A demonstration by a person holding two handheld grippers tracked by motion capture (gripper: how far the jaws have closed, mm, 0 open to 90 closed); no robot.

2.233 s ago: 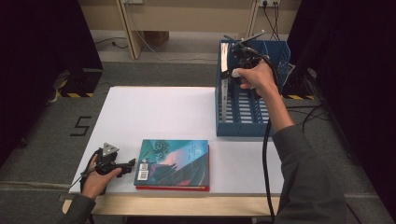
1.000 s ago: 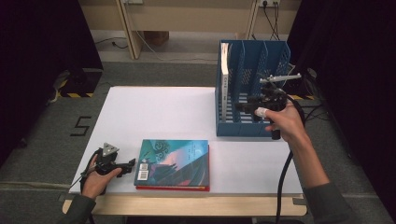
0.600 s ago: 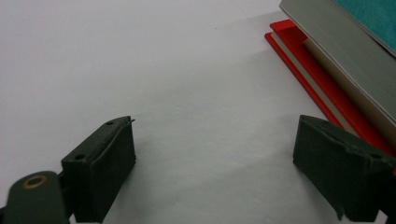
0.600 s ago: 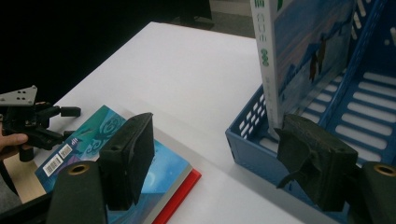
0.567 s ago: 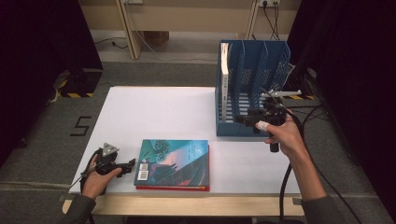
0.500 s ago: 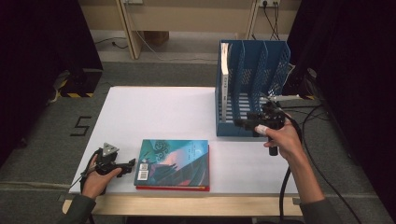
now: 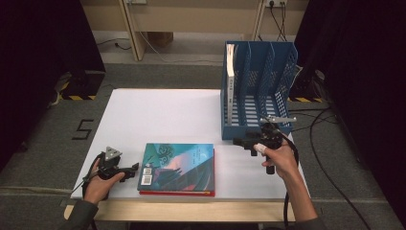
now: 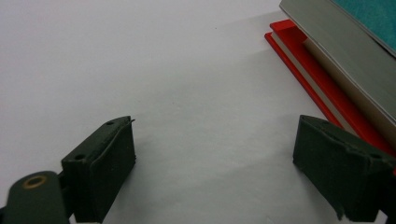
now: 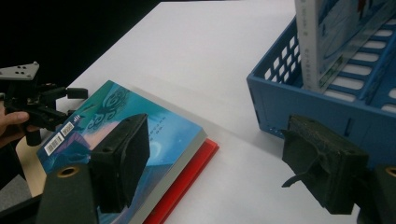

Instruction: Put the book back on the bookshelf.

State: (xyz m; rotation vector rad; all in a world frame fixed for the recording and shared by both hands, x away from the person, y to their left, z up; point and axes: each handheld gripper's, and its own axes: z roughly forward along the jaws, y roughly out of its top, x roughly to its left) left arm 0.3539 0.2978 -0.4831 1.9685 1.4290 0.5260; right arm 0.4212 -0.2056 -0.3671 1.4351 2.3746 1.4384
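A teal-covered book (image 7: 178, 165) lies on a red book (image 7: 191, 193) near the table's front edge. My left gripper (image 7: 132, 171) rests on the table just left of them, open, with bare table between its jaws (image 8: 219, 158); the stacked books' edges (image 8: 336, 74) run along its right. My right gripper (image 7: 242, 143) hovers low in front of the blue file rack (image 7: 261, 91) and points left at the books. Its jaws (image 9: 217, 154) have just been opening and nothing is between them. A white book (image 7: 230, 81) stands in the rack's left slot.
The white table (image 7: 158, 115) ends close behind the rack and just in front of the books. Cables (image 7: 330, 143) trail over the floor at the right. The rack's other slots (image 7: 275, 76) hold nothing.
My right hand has come down from the rack's front toward the table, and its jaws stand wider apart. The left gripper and both flat books have not moved.
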